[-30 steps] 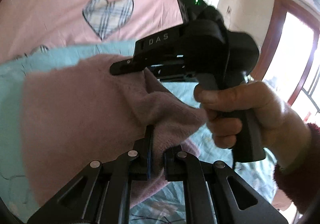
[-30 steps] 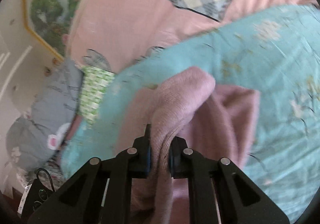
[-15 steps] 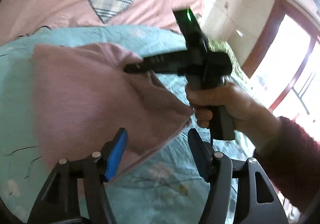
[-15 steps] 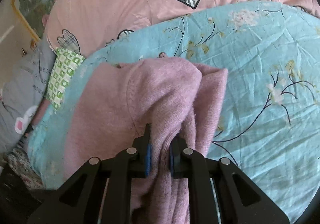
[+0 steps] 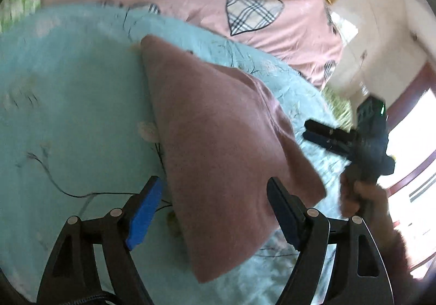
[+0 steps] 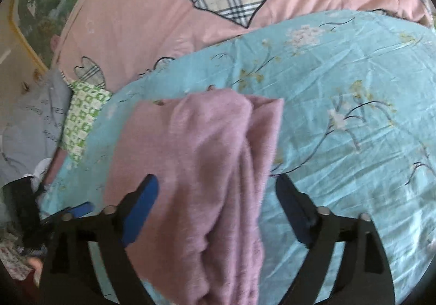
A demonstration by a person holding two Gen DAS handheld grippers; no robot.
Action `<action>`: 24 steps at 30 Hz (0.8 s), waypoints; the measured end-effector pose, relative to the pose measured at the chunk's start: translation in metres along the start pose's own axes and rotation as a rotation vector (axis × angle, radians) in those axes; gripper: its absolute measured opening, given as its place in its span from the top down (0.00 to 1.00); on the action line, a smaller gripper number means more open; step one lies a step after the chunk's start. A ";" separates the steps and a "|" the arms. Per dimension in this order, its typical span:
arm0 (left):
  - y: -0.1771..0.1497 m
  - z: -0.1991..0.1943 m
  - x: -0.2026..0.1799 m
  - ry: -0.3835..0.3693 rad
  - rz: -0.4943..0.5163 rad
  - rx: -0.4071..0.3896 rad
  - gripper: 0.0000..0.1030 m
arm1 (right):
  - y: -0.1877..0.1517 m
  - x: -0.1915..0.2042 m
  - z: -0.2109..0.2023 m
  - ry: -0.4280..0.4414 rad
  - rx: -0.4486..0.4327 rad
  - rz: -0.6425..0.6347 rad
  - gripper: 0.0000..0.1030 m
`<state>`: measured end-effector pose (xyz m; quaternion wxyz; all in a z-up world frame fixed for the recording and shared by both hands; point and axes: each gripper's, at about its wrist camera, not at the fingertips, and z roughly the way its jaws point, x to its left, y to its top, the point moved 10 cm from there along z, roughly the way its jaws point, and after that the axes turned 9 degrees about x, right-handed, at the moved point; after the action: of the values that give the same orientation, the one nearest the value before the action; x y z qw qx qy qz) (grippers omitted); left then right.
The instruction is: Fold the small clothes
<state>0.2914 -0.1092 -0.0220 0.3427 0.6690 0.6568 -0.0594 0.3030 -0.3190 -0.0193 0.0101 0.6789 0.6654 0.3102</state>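
Both grippers, left and right, gape wide over the garment. Only left view shows window. Teal sheet over pink quilt.

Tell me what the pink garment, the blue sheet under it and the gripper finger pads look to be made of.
Pink garment: soft knit or fleece, probably; matte, fuzzy nap, thick rounded folds.
Blue sheet: thin woven fabric, likely cotton or a blend; fine creases, slight sheen, printed flowers.
Finger pads: blue, matte, looks like rubber or foam, on black rigid fingers, plastic or metal, cannot tell.
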 end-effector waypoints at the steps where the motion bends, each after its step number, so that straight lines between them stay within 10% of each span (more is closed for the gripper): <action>1: 0.003 0.004 0.004 -0.022 -0.024 0.013 0.23 | 0.000 0.001 0.004 0.011 0.011 0.007 0.11; 17: 0.042 0.082 0.041 -0.141 -0.186 0.146 0.03 | -0.011 -0.018 0.061 0.093 0.147 0.091 0.12; 19: 0.044 0.086 0.038 -0.101 -0.143 0.138 0.04 | -0.011 -0.019 0.060 0.125 0.133 0.110 0.31; 20: 0.049 0.091 0.036 -0.085 -0.119 0.132 0.15 | -0.013 -0.018 0.062 0.178 0.149 0.137 0.58; 21: 0.050 0.092 0.030 -0.091 -0.091 0.128 0.38 | -0.015 -0.018 0.063 0.216 0.153 0.172 0.62; 24: 0.052 0.083 0.028 -0.116 -0.102 0.107 0.55 | -0.018 -0.013 0.056 0.193 0.108 0.163 0.69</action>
<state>0.3741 -0.1253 -0.0804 0.3405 0.6476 0.6649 -0.1502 0.3126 -0.3064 -0.0776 -0.1158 0.6974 0.6215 0.3376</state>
